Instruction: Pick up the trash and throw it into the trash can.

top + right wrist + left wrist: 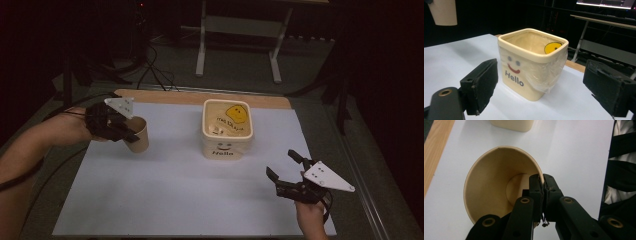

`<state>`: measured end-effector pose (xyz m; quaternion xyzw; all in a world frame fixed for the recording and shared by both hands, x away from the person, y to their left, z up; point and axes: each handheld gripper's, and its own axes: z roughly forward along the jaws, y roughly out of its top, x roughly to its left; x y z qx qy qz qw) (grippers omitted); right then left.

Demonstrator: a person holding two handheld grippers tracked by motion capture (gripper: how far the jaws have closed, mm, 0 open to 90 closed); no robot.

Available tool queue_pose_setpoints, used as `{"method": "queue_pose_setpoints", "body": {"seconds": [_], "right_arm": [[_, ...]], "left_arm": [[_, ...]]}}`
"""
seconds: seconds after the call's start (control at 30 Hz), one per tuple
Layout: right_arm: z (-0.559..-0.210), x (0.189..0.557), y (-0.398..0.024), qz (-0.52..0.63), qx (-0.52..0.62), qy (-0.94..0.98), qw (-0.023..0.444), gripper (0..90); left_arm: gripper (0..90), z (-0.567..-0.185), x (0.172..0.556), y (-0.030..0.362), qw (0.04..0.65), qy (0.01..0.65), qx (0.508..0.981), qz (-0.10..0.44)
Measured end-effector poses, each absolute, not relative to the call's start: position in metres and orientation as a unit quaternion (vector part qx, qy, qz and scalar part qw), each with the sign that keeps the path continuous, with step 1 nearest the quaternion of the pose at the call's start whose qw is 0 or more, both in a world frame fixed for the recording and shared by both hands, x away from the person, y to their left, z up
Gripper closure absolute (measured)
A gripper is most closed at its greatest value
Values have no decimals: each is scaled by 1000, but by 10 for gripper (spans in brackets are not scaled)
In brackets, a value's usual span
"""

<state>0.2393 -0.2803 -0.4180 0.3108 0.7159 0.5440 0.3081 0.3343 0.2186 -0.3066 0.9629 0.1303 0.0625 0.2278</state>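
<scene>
The left gripper [543, 185] pinches the rim of the light, thin-walled tan paper cup [499, 185], held clear above the white table [175, 190], where excess pressure may crease the wall, while the right gripper [284, 169] stands wide open.

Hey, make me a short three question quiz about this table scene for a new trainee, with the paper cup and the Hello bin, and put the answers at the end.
1. True or false: the left gripper is clamped on the rim of the paper cup.
2. What is printed under the smiley face on the cream bin? A) Hello B) Trash C) Thanks
3. How do the jaws of the right gripper stand, and is anything between them?

Key
1. True; one jaw sits inside the cup wall, one outside.
2. A
3. Wide open, with nothing between them; the bin stands apart, farther off.
</scene>
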Motion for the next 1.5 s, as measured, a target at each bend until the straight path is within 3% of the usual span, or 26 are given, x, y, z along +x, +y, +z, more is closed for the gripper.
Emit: {"method": "queue_pose_setpoints", "body": {"seconds": [1.5], "right_arm": [[-418,239,-282,548,312,711,312,126]], "left_arm": [[880,-251,371,123,189,101,976,33]]}}
